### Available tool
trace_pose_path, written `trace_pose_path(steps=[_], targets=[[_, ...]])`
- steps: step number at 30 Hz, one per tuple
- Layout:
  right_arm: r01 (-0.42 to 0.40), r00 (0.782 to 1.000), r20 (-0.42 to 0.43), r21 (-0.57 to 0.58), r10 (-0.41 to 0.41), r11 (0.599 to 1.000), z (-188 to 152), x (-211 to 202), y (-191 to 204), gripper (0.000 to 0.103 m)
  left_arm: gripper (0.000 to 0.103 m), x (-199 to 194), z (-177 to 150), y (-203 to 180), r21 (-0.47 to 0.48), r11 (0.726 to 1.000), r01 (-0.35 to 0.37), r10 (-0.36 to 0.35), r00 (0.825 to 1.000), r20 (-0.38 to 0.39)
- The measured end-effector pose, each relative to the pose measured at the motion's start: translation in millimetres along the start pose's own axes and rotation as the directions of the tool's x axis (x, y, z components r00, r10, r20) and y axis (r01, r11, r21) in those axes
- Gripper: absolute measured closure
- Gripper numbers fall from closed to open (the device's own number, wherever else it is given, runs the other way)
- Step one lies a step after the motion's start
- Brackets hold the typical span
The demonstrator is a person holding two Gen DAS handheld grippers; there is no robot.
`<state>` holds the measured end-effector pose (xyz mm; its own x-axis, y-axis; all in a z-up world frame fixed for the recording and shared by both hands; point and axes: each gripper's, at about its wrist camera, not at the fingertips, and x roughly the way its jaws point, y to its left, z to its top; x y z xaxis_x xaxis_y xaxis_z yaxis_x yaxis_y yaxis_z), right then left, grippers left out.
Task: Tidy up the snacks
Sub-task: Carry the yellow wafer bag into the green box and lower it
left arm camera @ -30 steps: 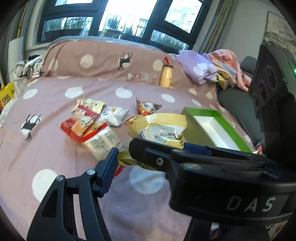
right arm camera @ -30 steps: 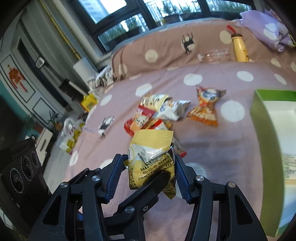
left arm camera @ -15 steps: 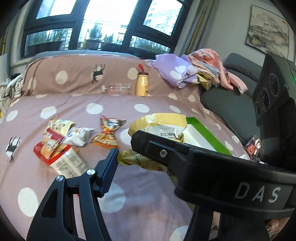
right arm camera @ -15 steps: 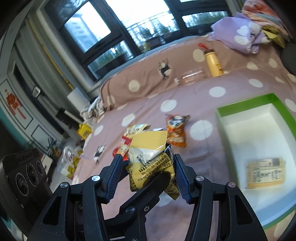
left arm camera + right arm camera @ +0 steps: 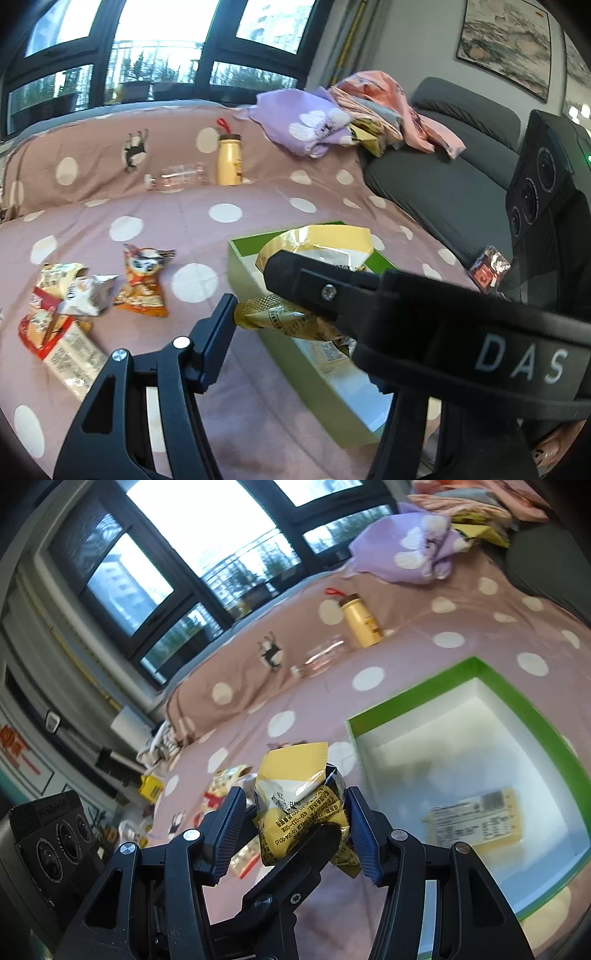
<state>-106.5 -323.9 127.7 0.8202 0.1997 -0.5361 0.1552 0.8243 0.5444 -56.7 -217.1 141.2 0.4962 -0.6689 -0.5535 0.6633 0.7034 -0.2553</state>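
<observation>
Right gripper [image 5: 297, 821]: the jaws are clenched on a crumpled yellow snack packet [image 5: 295, 797], which is pinched between the two blue pads.
Yellow snack packet: it is held in the air above the bed, just beside the near-left corner of the green box [image 5: 532, 716]; in the left wrist view it is seen in front of the box's near wall [image 5: 295, 321].
Left gripper [image 5: 243, 306]: only one finger is plainly seen, the other side being covered by the right gripper's black body; whether the jaws are released or clenched cannot be told.
Green box: it is set on the dotted pink bedspread [image 5: 221, 214], open at the top, white inside, with one flat yellow packet [image 5: 476, 818] lying on its floor.
Loose snacks: an orange packet [image 5: 142, 282] and a cluster of red, white and gold packets [image 5: 62, 306] are spread on the bedspread, well apart from the box.
Far edge of bed: a yellow bottle [image 5: 229, 160] is stood upright, with a clear bottle [image 5: 177, 177] lying just beside it.
</observation>
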Motion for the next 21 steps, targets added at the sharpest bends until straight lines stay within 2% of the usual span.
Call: trace_pose_path(steps=[10,15,21], targets=[[0.072,0.997,-0.002,0.113,-0.072,0.991,7.5,-4.1,-48.4,0.045,0.041,42.7,0.3,-23.1,0.013,0.996,0.091,-0.089,0.992,-0.092],[0.097,0.995,-0.016,0.16,-0.096,0.982,10.8,-0.1,-67.0,0.045,0.041,61.3,-0.6,-32.2,0.031,0.993,0.11,-0.105,0.986,-0.133],[0.145,0.989,-0.05,0.194,-0.137,0.97,10.4,9.8,-81.8,0.045,0.042,82.9,-3.5,-29.2,0.006,0.991,0.132,-0.129,0.973,-0.191]])
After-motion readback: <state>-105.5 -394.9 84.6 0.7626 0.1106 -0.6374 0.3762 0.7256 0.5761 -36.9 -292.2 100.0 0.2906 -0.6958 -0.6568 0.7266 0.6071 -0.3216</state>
